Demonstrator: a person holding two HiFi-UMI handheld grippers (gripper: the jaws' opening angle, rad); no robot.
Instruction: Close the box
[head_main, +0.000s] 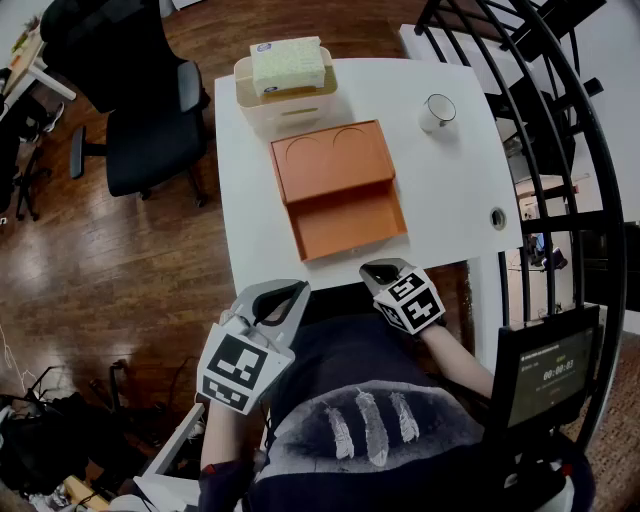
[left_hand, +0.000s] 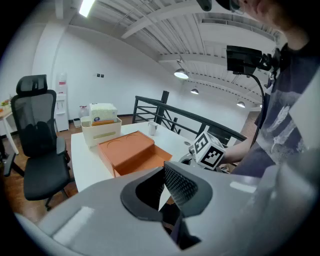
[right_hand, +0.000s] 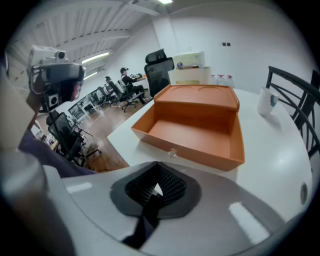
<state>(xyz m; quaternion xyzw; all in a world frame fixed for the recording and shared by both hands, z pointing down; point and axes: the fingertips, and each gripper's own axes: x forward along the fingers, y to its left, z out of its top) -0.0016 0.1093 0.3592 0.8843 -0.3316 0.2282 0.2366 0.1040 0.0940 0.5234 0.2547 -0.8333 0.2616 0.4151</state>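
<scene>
- Head view: an orange box (head_main: 338, 185) sits in the middle of a white table (head_main: 450, 190), its drawer (head_main: 352, 225) drawn out toward the person. The left gripper (head_main: 285, 293) and right gripper (head_main: 380, 272) hang short of the near edge, apart from the box. Closing appears not yet begun.
- Left gripper view: jaws together, nothing between them. The box lies ahead, to the left.
- Right gripper view: jaws together and empty, facing the drawer's front wall and its small knob (right_hand: 172, 153). The next move likely calls for a square, level push on that front.
</scene>
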